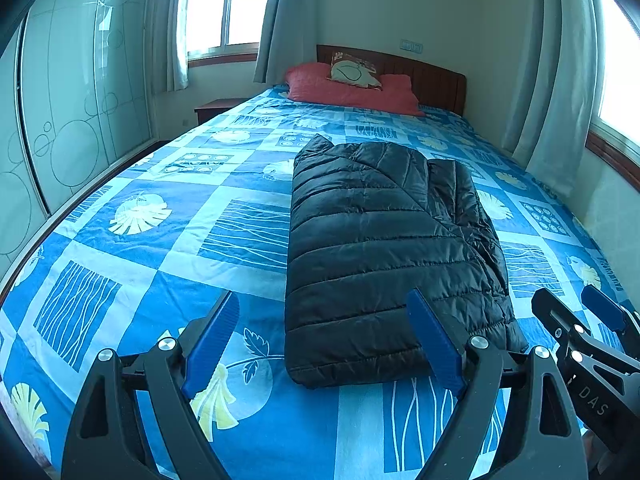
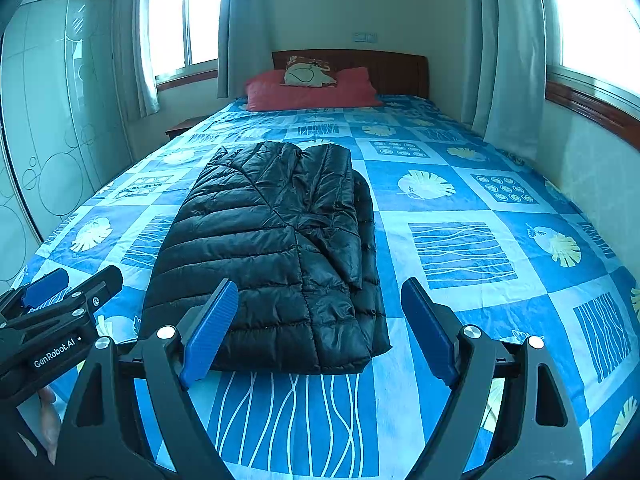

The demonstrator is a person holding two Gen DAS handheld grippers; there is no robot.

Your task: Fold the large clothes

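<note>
Left wrist: folded jacket (image 1: 384, 248) lies beyond spread jaws.

hidden: bedside table (image 1: 218, 109) mostly behind bed (image 1: 120, 264) | cut off: wardrobe (image 1: 72, 100)

A big bed (image 2: 460, 248) fills most of the room. Its cover is blue, with light and dark squares. Some squares have pale leaves on them, some have wavy white lines, and some have little rings.

A black puffy jacket (image 2: 272, 256) lies flat on the bed near the foot end. It is folded into a long shape (one side is tucked over the other). Its near edge sits close to the foot of the bed.

Far away at the head end a red pillow (image 2: 312, 94) lies across the bed. A smaller cream cushion (image 2: 308, 74) rests on top of the pillow, against the brown headboard (image 2: 384, 70).
</note>
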